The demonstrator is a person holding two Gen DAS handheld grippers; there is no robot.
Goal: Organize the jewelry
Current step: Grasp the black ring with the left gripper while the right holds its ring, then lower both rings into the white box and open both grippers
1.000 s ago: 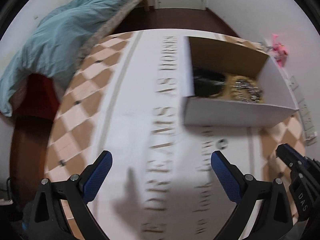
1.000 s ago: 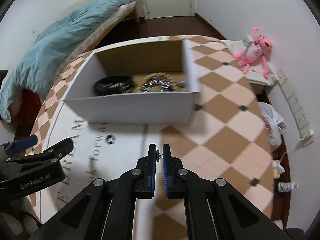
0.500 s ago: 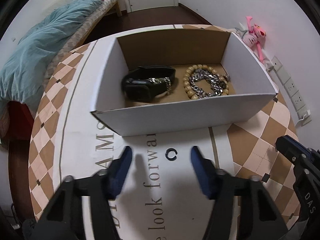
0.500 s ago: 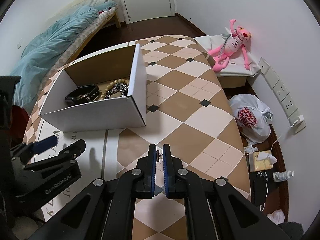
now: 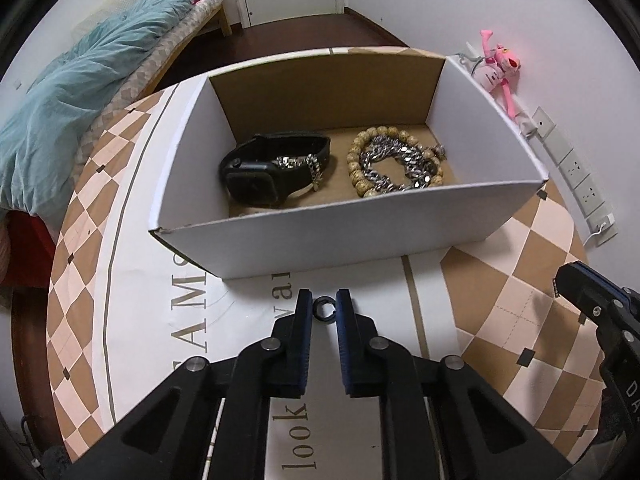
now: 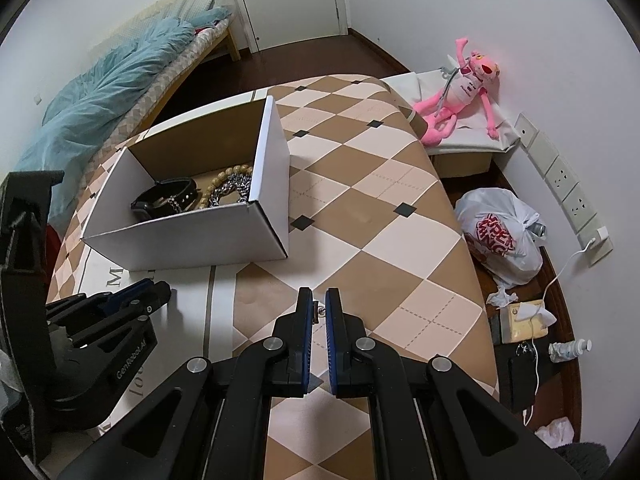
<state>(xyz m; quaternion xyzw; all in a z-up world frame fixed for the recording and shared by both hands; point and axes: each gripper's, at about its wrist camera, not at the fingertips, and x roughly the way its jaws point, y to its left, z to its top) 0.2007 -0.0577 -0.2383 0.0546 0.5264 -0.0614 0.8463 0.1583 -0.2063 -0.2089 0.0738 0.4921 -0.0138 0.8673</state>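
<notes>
From the right wrist, the white box's [image 6: 192, 240] near wall hides the lower part of the black watch [image 6: 164, 202] and the bead bracelet [image 6: 224, 180], while its wall at 3 o'clock cuts off the silver chain [image 6: 236, 188]. A small metal piece [image 6: 320, 312] shows between the right hand-held gripper's [image 6: 319, 308] fingers; it is too small to identify. From the left wrist, the printed lettering [image 5: 298, 436] on the surface is partly covered by the left hand-held gripper [image 5: 323, 312], and the right one is cut off at the 4 o'clock edge.
</notes>
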